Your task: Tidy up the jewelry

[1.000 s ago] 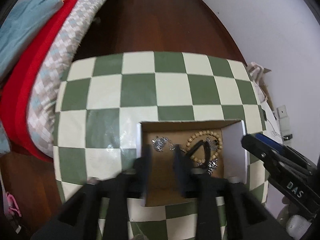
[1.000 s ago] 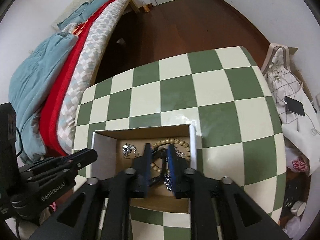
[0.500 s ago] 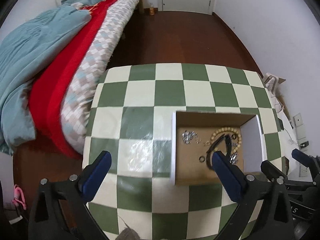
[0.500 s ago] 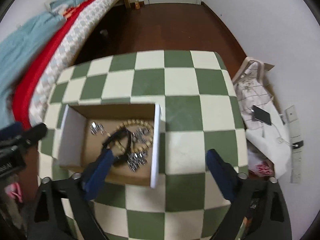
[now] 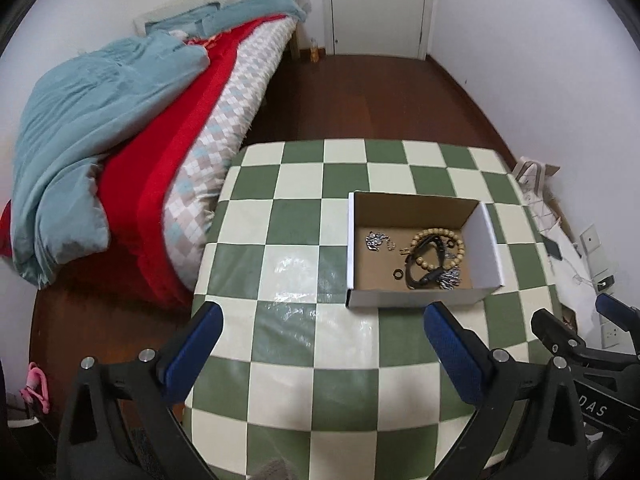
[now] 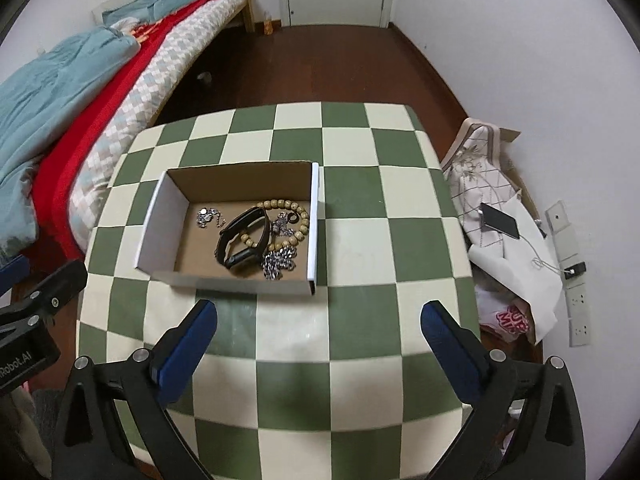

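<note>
An open cardboard box (image 5: 352,248) (image 6: 160,220) stands on the green-and-white checked table (image 5: 296,344) (image 6: 360,332). Inside lie a wooden bead bracelet (image 5: 456,240) (image 6: 298,222), a black wristband (image 5: 424,278) (image 6: 244,236), silver chains (image 5: 374,240) (image 6: 276,264) and a small dark ring (image 5: 397,274). My left gripper (image 5: 322,324) is open and empty, held above the table in front of the box. My right gripper (image 6: 320,322) is open and empty, also in front of the box. Each gripper shows at the edge of the other's view.
A bed with a blue quilt (image 5: 100,112) and red blanket (image 6: 100,108) stands left of the table. A bag with a phone (image 6: 500,220) and papers lies on the floor at the right, by the wall. A white door (image 5: 380,4) is at the back.
Both grippers have opened and pulled back and up out of the box. The jewelry stays in the box.
</note>
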Tool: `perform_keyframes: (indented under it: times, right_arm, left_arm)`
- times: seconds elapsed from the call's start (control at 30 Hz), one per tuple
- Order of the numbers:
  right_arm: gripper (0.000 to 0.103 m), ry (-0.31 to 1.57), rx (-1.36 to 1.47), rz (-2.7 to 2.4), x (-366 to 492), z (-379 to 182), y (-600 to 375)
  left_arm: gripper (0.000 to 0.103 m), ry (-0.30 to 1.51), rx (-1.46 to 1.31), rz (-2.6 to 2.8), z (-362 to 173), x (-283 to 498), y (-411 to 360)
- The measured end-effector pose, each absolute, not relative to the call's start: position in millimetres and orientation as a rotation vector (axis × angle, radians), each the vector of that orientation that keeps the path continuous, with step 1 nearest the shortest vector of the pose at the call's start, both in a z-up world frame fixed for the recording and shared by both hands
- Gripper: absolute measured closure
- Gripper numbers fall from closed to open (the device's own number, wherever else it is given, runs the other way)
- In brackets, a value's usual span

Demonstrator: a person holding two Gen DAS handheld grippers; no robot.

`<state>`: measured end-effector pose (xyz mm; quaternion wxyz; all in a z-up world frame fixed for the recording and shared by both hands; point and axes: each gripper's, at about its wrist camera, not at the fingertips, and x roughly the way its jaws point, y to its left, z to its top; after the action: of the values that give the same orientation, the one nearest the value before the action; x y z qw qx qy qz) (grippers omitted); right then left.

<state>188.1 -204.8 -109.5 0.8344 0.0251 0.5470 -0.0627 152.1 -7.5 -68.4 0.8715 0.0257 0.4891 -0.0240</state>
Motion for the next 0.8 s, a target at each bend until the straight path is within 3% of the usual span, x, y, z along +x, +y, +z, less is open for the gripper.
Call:
perform_keyframes:
  times: [0.8]
  right_arm:
    - [0.0,0.864,-0.001,-0.179,24.0,36.2,-181.1]
  left_arm:
    - [0.0,0.808,-0.022,-0.111,43.4,17.2,12.8]
